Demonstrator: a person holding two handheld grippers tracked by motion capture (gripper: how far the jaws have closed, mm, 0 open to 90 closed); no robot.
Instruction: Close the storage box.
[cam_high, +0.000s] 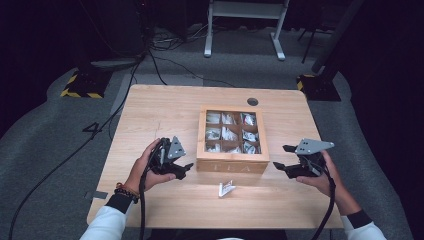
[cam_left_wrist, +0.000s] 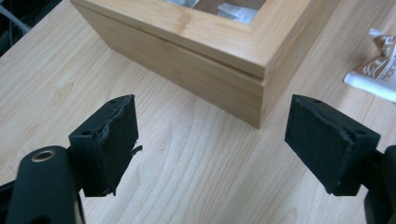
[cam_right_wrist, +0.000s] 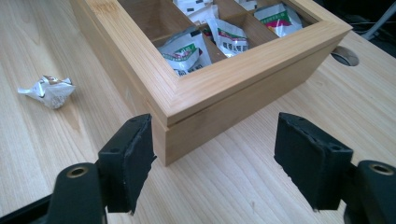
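Observation:
A wooden tea box (cam_high: 232, 161) with a windowed lid stands shut at the middle of the table; sachets (cam_right_wrist: 184, 50) show through the glass in its compartments. A loose crumpled sachet (cam_high: 226, 188) lies on the table in front of the box, also seen as the sachet (cam_left_wrist: 376, 70) and the sachet (cam_right_wrist: 49, 91). My left gripper (cam_high: 184, 170) is open, just left of the box's near left corner (cam_left_wrist: 259, 100). My right gripper (cam_high: 284, 159) is open at the box's near right corner (cam_right_wrist: 163, 135). Neither holds anything.
The wooden table (cam_high: 150, 115) has a round cable hole (cam_high: 252, 101) behind the box. Cables and stand feet (cam_high: 82, 85) lie on the grey floor beyond the table. A white desk frame (cam_high: 245, 30) stands at the back.

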